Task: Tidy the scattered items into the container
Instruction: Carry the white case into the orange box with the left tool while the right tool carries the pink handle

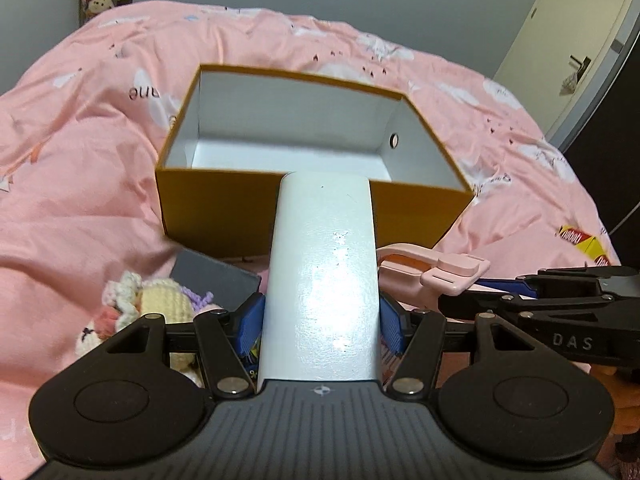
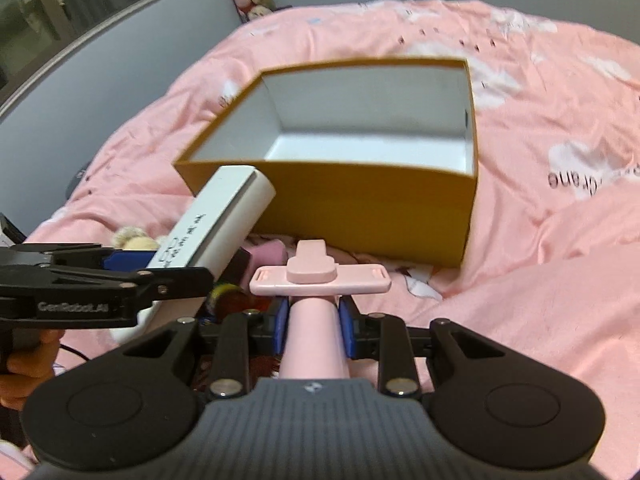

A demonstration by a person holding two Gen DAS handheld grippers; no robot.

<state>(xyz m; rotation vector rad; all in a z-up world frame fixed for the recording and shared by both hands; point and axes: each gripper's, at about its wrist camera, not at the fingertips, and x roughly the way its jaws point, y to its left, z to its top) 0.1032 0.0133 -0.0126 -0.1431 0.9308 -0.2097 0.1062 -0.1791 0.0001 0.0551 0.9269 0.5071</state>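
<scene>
The carrying step is in hand; a white box (image 1: 322, 280) is clamped between the blue pads of the left claw (image 1: 322, 320), and a pink handled tool (image 2: 316, 276) is gripped narrowly by the right claw (image 2: 314, 320); both are held just short of the open orange container (image 1: 224, 208) on the pink bed (image 1: 72, 168); next, each load is to be carried over the near rim and released inside.

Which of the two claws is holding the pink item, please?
The right claw: its blue pads clamp the pink tool with the T-shaped head. The left claw grips a white block instead.
</scene>
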